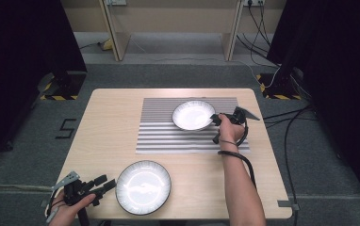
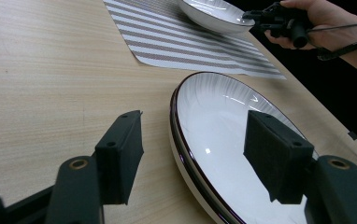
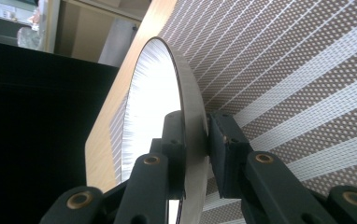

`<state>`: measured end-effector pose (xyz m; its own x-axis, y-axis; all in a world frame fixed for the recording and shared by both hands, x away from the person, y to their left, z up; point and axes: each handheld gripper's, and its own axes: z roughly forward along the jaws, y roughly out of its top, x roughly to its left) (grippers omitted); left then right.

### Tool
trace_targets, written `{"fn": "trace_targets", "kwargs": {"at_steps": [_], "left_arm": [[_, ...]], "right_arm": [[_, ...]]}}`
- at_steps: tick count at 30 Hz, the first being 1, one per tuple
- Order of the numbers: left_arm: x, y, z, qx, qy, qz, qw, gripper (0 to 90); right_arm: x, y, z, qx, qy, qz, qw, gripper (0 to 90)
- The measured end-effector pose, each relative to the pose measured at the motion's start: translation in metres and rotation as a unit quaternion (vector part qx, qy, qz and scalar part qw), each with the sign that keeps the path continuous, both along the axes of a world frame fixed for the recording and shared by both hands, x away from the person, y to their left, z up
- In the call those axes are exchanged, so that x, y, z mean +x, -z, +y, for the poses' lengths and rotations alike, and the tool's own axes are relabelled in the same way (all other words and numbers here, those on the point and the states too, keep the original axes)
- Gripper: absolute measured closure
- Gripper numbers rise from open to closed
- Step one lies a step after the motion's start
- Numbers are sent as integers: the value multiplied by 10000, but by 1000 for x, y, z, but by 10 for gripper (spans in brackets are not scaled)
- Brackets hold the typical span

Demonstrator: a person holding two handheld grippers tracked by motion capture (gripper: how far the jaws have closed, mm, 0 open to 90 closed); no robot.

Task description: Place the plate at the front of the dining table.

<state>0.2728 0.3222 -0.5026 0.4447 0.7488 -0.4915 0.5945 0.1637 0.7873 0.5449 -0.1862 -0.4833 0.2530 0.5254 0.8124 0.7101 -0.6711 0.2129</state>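
Observation:
A small white bowl (image 1: 192, 115) rests on the striped placemat (image 1: 168, 136) at the table's far middle. My right gripper (image 1: 214, 120) is shut on the bowl's right rim. In the right gripper view one pad sits inside the rim and the other outside, and the bowl (image 3: 153, 93) appears tilted over the placemat (image 3: 307, 93). A larger dark-rimmed white plate (image 1: 143, 187) lies flat near the front edge. My left gripper (image 1: 105, 185) is open just left of it. In the left gripper view the plate (image 2: 223, 126) has its near rim between the spread jaws, untouched.
The wooden table (image 1: 112, 136) has bare surface left of the placemat. Black stands with hazard-striped feet (image 1: 58, 87) flank the far corners. Cables (image 1: 286, 122) trail on the floor at the right. The right hand with its gripper (image 2: 260, 17) and the bowl (image 2: 209, 14) are farther off.

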Motion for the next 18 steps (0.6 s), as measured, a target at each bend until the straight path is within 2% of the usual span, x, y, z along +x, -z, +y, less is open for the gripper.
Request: {"fn": "trace_targets", "kwargs": {"at_steps": [3, 5, 8, 12, 18], "left_arm": [[0, 0, 0, 6, -7, -1, 10000, 368], [0, 0, 1, 7, -16, 1, 10000, 367], [0, 0, 1, -1, -11, -6, 10000, 367], [-1, 0, 1, 3, -13, -15, 10000, 368], [0, 0, -1, 2, 0, -21, 10000, 369]], "right_arm": [[0, 2, -1, -100, -20, 47, 9999, 767], [0, 3, -1, -37, 12, 36, 10000, 766], [0, 3, -1, -67, -5, 35, 10000, 768], [-1, 9, -2, -127, 63, 18, 9999, 778], [-5, 21, -8, -167, 131, 149, 9997, 777]]}}
